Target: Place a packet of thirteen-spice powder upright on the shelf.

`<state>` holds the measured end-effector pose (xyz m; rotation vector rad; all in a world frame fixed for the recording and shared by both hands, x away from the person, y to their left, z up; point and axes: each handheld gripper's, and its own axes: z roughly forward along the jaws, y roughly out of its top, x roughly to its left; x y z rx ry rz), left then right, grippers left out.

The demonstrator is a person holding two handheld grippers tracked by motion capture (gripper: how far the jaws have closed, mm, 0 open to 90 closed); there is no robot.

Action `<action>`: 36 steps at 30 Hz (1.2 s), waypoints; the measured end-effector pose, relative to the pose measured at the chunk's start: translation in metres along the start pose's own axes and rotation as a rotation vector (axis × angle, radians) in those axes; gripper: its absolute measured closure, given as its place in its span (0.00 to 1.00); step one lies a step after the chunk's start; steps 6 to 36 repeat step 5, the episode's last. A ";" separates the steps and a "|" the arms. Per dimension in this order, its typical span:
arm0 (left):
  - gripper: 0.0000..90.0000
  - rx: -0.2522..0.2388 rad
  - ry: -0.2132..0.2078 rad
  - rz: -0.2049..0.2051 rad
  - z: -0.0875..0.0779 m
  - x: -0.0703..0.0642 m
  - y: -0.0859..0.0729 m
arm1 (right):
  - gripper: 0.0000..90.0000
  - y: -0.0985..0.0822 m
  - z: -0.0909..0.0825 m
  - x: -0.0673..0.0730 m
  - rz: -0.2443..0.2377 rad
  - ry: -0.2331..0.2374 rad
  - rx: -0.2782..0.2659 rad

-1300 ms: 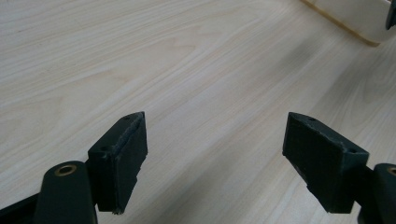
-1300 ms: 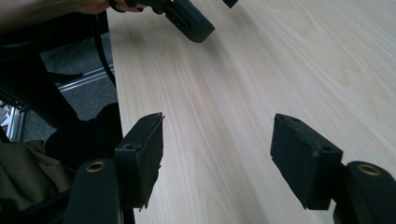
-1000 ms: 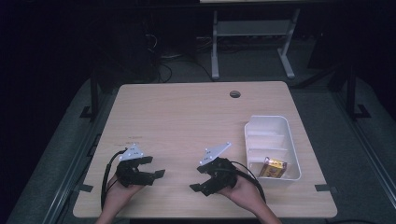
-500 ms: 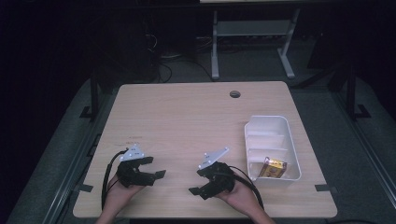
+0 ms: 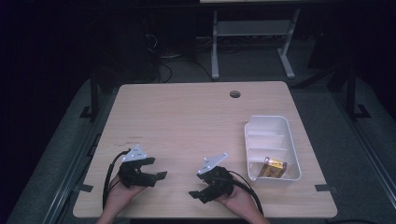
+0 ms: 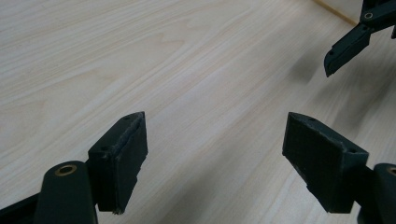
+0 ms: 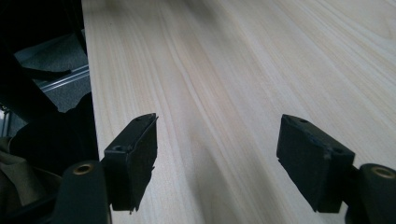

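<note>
Looks like nothing's grabbed yet: both the left gripper [image 5: 154, 168] and right gripper [image 5: 195, 188], which just widened, hover agape, empty, over the pale wooden table [image 5: 187, 116]. The yellow-black battery pack [image 5: 272, 168] sits in the white plastic tray [image 5: 285, 135]; right needs to reach there next.

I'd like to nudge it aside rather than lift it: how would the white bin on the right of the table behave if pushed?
The white bin looks like thin plastic, so probably light; it should slide easily on the smooth wooden table. Low and wide, it seems unlikely to tip. The yellow packet inside might shift toward a wall.
</note>
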<state>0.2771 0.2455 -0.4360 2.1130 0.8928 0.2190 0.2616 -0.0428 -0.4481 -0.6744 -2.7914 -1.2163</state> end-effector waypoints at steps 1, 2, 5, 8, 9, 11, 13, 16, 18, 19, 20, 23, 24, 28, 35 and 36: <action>0.24 0.000 -0.001 0.000 0.000 0.000 0.000 | 0.31 0.000 0.000 0.000 -0.006 -0.001 0.001; 0.24 0.001 -0.001 0.001 0.000 0.000 0.000 | 0.31 -0.001 0.001 0.000 -0.006 0.001 0.002; 0.24 0.000 0.001 0.002 0.000 0.000 0.000 | 0.30 -0.001 0.002 0.000 -0.008 0.005 0.001; 0.24 0.000 0.001 0.002 0.000 0.000 0.000 | 0.30 -0.001 0.002 0.000 -0.008 0.005 0.001; 0.24 0.000 0.001 0.002 0.000 0.000 0.000 | 0.30 -0.001 0.002 0.000 -0.008 0.005 0.001; 0.24 0.000 0.001 0.002 0.000 0.000 0.000 | 0.30 -0.001 0.002 0.000 -0.008 0.005 0.001; 0.24 0.000 0.001 0.002 0.000 0.000 0.000 | 0.30 -0.001 0.002 0.000 -0.008 0.005 0.001; 0.24 0.000 0.001 0.002 0.000 0.000 0.000 | 0.30 -0.001 0.002 0.000 -0.008 0.005 0.001; 0.24 0.000 0.001 0.002 0.000 0.000 0.000 | 0.30 -0.001 0.002 0.000 -0.008 0.005 0.001; 0.24 0.000 0.001 0.002 0.000 0.000 0.000 | 0.30 -0.001 0.002 0.000 -0.008 0.005 0.001; 0.24 0.000 0.001 0.002 0.000 0.000 0.000 | 0.30 -0.001 0.002 0.000 -0.008 0.005 0.001; 0.24 0.000 0.001 0.002 0.000 0.000 0.000 | 0.30 -0.001 0.002 0.000 -0.008 0.005 0.001; 0.24 0.000 0.001 0.002 0.000 0.000 0.000 | 0.30 -0.001 0.002 0.000 -0.008 0.005 0.001; 0.24 0.000 0.001 0.002 0.000 0.000 0.000 | 0.30 -0.001 0.002 0.000 -0.008 0.005 0.001; 0.24 0.000 0.001 0.002 0.000 0.000 0.000 | 0.30 -0.001 0.002 0.000 -0.008 0.005 0.001; 0.24 0.000 0.001 0.002 0.000 0.000 0.000 | 0.30 -0.001 0.002 0.000 -0.008 0.005 0.001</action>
